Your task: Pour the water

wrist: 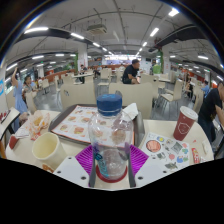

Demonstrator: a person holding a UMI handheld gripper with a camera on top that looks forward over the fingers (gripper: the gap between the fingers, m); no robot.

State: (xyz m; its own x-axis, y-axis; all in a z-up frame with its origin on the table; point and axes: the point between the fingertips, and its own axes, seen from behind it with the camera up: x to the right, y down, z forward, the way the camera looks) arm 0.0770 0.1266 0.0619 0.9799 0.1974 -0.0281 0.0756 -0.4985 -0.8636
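- The water bottle stands upright between the two fingers of the gripper, blue cap on top, label band around its middle.
- Both purple pads press against the bottle's sides; the gripper is closed on it, pinching it low on the body.
- To the left of the fingers, close by, sits a pale yellow cup, open mouth up. It appears to be the likely target for the water.
- Beyond the bottle lies a tray carrying food items.
- To the right, further off, stands a red paper cup; coasters or printed cards lie near it.
- Judgement: the grasp step appears complete; pouring is not yet begun, the bottle being vertical.
- Next move calls for carrying the bottle over a cup and tilting it, provided the cap is off; that cannot be confirmed.
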